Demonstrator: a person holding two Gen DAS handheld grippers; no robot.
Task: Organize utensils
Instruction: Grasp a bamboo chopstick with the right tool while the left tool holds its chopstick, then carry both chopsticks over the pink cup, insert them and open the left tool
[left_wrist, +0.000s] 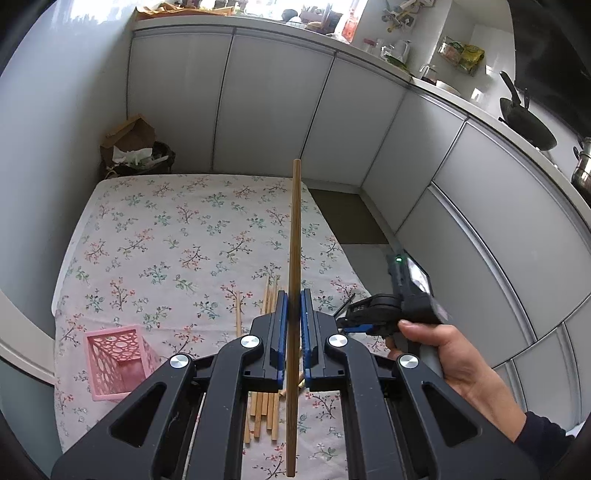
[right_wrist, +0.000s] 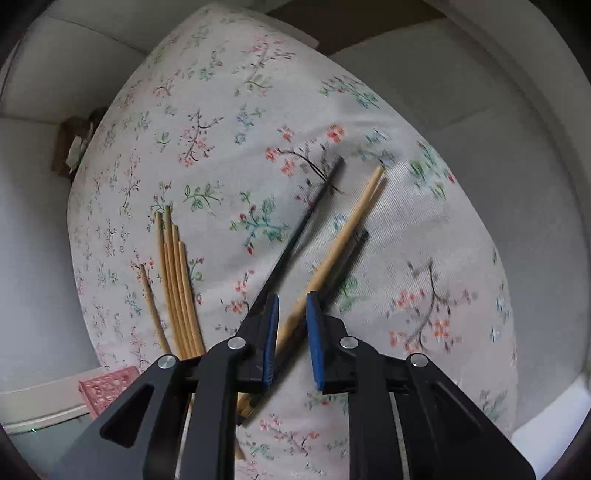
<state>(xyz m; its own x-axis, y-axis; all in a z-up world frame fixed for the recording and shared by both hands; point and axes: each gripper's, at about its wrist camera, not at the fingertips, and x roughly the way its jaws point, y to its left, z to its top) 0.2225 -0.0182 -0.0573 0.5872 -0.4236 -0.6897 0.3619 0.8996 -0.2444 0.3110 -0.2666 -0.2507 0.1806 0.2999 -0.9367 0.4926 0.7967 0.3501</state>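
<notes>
My left gripper (left_wrist: 293, 310) is shut on a long brown wooden chopstick (left_wrist: 294, 229) that stands up between its blue pads. Beneath it, several light wooden chopsticks (left_wrist: 264, 406) lie bundled on the floral tablecloth (left_wrist: 177, 229). A pink perforated basket (left_wrist: 114, 362) lies on its side at the front left. My right gripper (right_wrist: 291, 317) points down over the cloth with its jaws a little apart. A light chopstick pair (right_wrist: 347, 229) lies on the cloth below that gap, unpressed, between two dark chopsticks (right_wrist: 306, 221). The bundle (right_wrist: 177, 280) and the basket (right_wrist: 107, 387) show at its left.
A person's hand (left_wrist: 443, 354) holds the right gripper (left_wrist: 343, 323) near the table's right edge. White cabinet doors (left_wrist: 277, 103) run behind and to the right. A bin with a paper bag (left_wrist: 136, 147) stands at the far left corner. A wok (left_wrist: 524, 118) sits on the counter.
</notes>
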